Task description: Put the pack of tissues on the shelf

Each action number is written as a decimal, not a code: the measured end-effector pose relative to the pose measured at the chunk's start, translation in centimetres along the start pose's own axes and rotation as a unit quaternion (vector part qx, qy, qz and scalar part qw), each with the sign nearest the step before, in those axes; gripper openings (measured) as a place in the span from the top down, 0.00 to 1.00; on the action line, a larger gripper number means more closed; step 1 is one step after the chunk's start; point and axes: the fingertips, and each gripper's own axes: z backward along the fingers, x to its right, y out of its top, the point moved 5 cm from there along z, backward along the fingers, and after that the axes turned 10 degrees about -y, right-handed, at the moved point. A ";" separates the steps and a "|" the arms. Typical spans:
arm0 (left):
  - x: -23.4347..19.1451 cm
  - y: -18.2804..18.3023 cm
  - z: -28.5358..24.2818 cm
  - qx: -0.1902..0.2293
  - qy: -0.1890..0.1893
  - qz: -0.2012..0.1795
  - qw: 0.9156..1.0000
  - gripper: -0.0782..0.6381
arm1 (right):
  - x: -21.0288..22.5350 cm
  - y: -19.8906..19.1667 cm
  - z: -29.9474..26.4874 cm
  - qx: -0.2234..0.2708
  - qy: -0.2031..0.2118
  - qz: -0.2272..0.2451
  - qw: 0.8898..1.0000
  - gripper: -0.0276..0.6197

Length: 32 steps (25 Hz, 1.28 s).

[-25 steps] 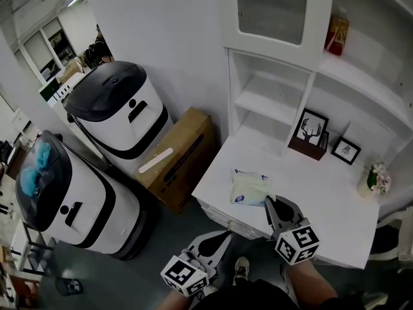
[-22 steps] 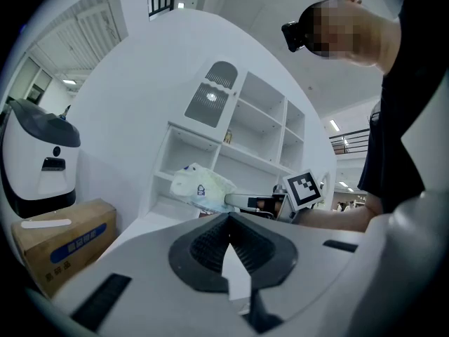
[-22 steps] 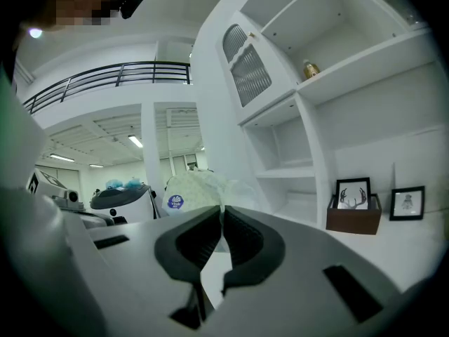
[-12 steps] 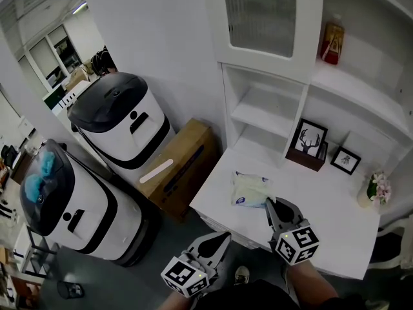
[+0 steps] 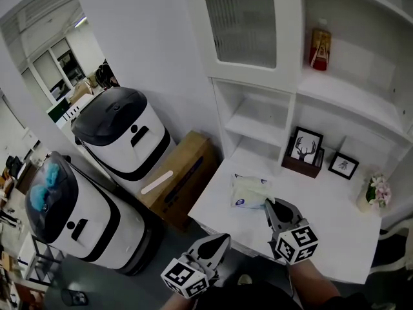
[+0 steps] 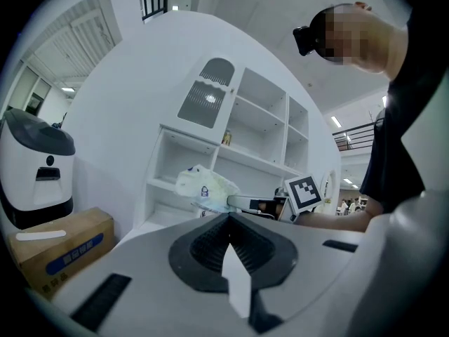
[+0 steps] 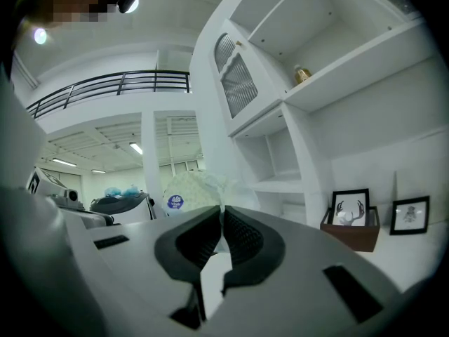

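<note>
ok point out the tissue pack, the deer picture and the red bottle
tissue pack (image 5: 248, 191), head view, middle of its wrapper
deer picture (image 5: 306, 147), head view, on the antler print
red bottle (image 5: 319, 49), head view, on its label

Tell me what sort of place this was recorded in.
Probably an office or robotics workspace with a home-style mock-up: a white shelf unit with a framed deer picture, two white service robots parked beside it, and glass-walled rooms behind.
</note>
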 end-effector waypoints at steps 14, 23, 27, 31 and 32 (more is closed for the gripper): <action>-1.3 0.9 -1.9 -0.015 -0.028 -0.018 0.999 0.88 | 1.0 0.8 -0.8 0.022 -0.021 -0.010 0.999 0.94; -4.2 1.9 -4.0 -0.017 -0.069 -0.023 0.997 0.88 | 1.8 2.1 -3.2 0.035 -0.052 -0.003 0.998 0.94; -5.8 2.8 -4.5 -0.026 -0.086 -0.027 0.996 0.88 | 1.9 2.6 -4.8 0.039 -0.068 -0.006 0.997 0.94; -7.7 3.3 -4.9 -0.033 -0.095 -0.029 0.994 0.88 | 2.0 2.9 -6.4 0.042 -0.080 -0.009 0.996 0.94; -8.1 3.4 -5.0 -0.035 -0.098 -0.029 0.994 0.88 | 2.1 3.0 -6.7 0.043 -0.084 -0.010 0.996 0.94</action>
